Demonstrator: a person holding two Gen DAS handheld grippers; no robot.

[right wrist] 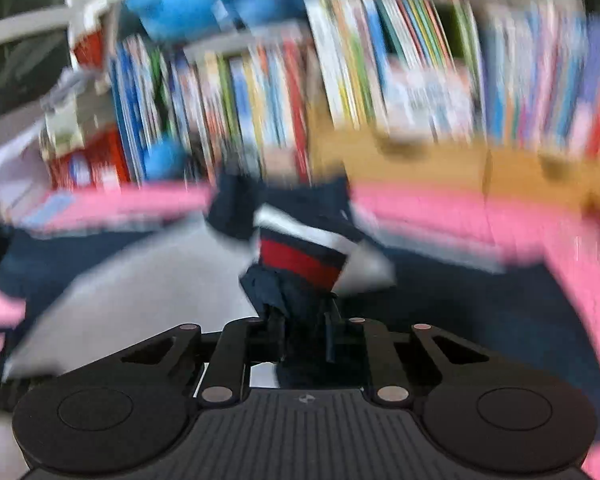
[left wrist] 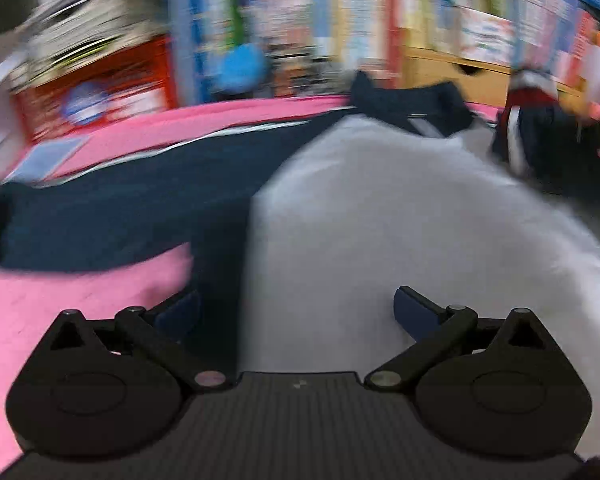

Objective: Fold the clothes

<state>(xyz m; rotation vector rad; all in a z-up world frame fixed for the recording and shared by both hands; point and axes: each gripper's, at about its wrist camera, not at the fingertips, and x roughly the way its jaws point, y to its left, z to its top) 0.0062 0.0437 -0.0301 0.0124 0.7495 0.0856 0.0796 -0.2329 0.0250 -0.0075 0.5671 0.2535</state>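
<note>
1. The jacket (left wrist: pixel 148 200), navy with a grey lining, lies spread on the pink tabletop (left wrist: pixel 60 304), collar at the far edge.
2. It looks soft, light and floppy; hems and cuffs grip best.
3. Its long axis seems to run near to far.
4. Left gripper (left wrist: pixel 296 312): jaws spread over the lining.
5. Right gripper (right wrist: pixel 302 336): jaws pinch the striped cuff (right wrist: pixel 300 260).

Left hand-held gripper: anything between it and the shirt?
Nothing visible. The left hand-held gripper is open right over the shirt, its grey panel directly beneath. The right hand-held gripper is shut on the sleeve.
</note>
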